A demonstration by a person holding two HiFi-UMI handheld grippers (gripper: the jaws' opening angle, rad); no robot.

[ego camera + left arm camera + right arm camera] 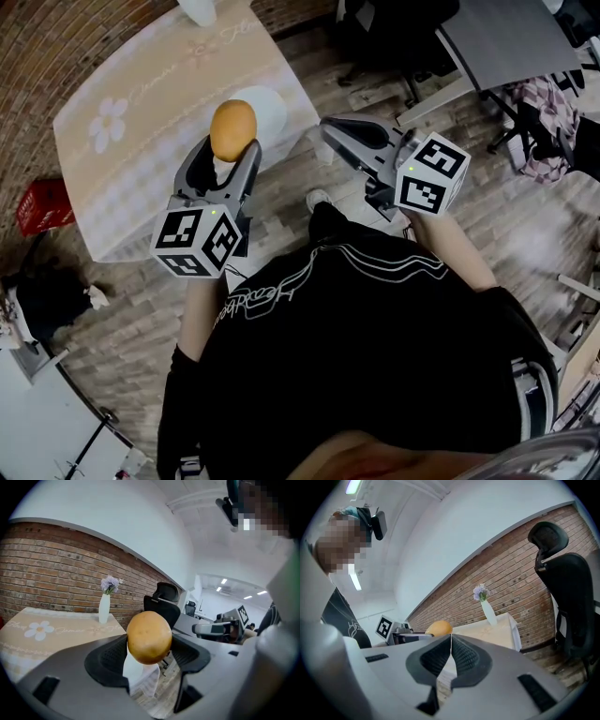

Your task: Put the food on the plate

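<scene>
Head view: the surface (141, 122) has a flower-print cloth and stands by a brick wall. A white vase (199, 9) is on the surface's far edge. A white plate (272, 111) is on the corner nearest the person. A red box (42, 206) sits on the floor left of the surface, and a grey desk (506, 37) is well off to its right. The left tongs (232, 150) are at the plate corner, clamped on a potato (232, 129). The potato overlaps the plate in frame; its height over the plate is unclear. The right tongs (326, 124) are just right of the surface, over wood floor.

Left gripper view: the potato is pinched between both pads, jaws spread to its width. A black chair (161, 603) is behind it, right of the surface.

Right gripper view: jaws are pressed pad to pad, empty. The potato shows beyond them, left of the surface.
</scene>
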